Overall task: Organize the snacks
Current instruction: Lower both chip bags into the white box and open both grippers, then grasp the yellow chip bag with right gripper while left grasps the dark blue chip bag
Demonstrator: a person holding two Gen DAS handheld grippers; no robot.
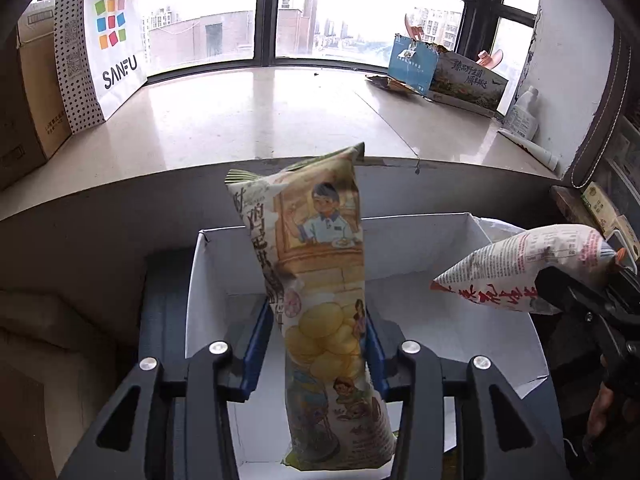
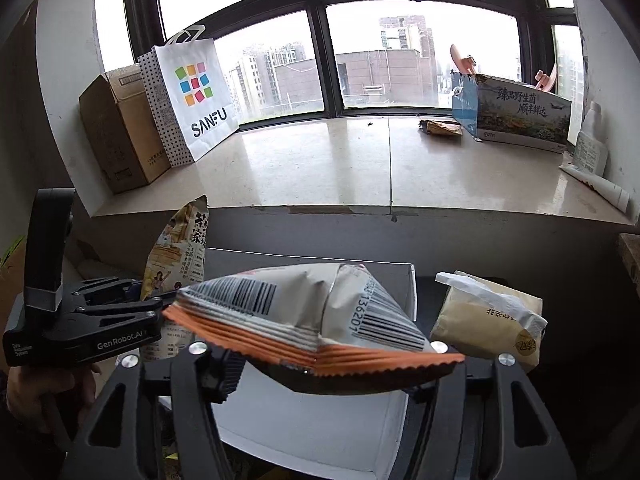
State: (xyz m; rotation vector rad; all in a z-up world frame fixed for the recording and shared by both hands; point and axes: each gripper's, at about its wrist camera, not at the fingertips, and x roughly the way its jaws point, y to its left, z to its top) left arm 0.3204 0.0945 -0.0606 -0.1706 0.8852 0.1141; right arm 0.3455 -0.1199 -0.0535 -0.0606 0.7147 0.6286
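My left gripper (image 1: pixel 316 344) is shut on a tall illustrated chip bag (image 1: pixel 316 280) and holds it upright over an open white box (image 1: pixel 440 240). The same bag shows in the right wrist view (image 2: pixel 176 256), with the left gripper (image 2: pixel 132 300) beside it. My right gripper (image 2: pixel 320 356) is shut on a white and orange snack bag (image 2: pixel 320 312), held sideways above the white box (image 2: pixel 304 428). That bag (image 1: pixel 520 272) also shows at the right of the left wrist view, over the box's right wall.
A beige packet under a white plastic bag (image 2: pixel 488 316) lies right of the box. On the window ledge (image 2: pixel 320 160) stand a SANFU paper bag (image 2: pixel 196 96), a brown carton (image 2: pixel 116 136) and a printed box (image 2: pixel 516 116). A white bottle (image 2: pixel 592 148) stands far right.
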